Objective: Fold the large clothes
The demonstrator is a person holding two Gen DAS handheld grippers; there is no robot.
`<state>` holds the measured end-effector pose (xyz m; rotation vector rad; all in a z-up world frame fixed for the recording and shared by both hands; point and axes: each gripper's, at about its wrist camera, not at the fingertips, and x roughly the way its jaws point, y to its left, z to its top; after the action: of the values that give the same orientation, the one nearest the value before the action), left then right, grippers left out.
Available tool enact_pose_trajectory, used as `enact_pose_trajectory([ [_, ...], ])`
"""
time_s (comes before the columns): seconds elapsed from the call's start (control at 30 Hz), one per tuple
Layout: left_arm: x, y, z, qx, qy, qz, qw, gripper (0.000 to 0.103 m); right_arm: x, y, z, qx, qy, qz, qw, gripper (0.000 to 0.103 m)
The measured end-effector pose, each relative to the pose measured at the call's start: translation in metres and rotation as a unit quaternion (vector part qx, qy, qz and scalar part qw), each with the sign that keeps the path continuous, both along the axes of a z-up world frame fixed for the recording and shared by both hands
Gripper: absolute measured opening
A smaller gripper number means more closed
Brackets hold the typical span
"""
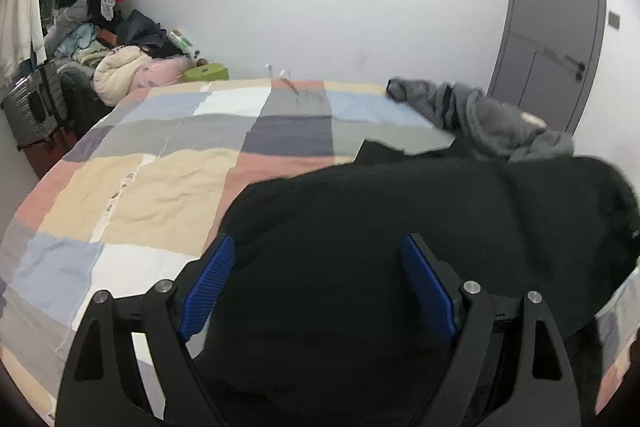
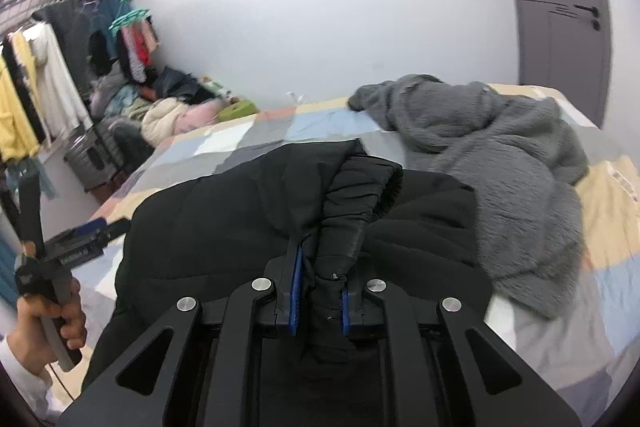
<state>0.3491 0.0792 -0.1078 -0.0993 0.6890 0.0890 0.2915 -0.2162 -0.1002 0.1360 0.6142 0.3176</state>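
Observation:
A black padded jacket (image 1: 400, 211) lies on the near part of the bed; it also shows in the right wrist view (image 2: 224, 227). My left gripper (image 1: 320, 255) is open above its near edge, blue pads wide apart, holding nothing. My right gripper (image 2: 326, 267) is shut on the jacket's sleeve (image 2: 356, 187), which is bunched between the blue pads and lifted over the jacket body. The left gripper also shows at the left of the right wrist view (image 2: 100, 227), held in a hand.
The patchwork bedspread (image 1: 160, 163) covers the bed. A grey fluffy garment (image 2: 480, 147) lies crumpled at the far right of it, touching the jacket. A clothes pile (image 1: 120, 67), a suitcase (image 1: 32, 107) and a hanging rail stand far left. A grey door (image 1: 556, 27) is at the right.

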Motion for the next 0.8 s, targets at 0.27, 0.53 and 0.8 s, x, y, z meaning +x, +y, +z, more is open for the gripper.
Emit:
enact_pose_trajectory([
  [0.27,0.023,-0.006,-0.043,0.017,0.063,-0.013,0.9978,0.082,0.026,-0.012,-0.051,-0.045,0.061,-0.047,0.996,0.012],
  [0.53,0.046,-0.019,-0.066,0.05,0.087,-0.011,0.9949,0.082,0.043,0.024,-0.087,-0.13,0.049,-0.037,0.99,0.014],
  [0.8,0.061,-0.021,-0.085,0.04,0.087,-0.01,0.9953,0.082,0.063,0.017,-0.112,-0.098,0.046,-0.025,0.994,0.015],
])
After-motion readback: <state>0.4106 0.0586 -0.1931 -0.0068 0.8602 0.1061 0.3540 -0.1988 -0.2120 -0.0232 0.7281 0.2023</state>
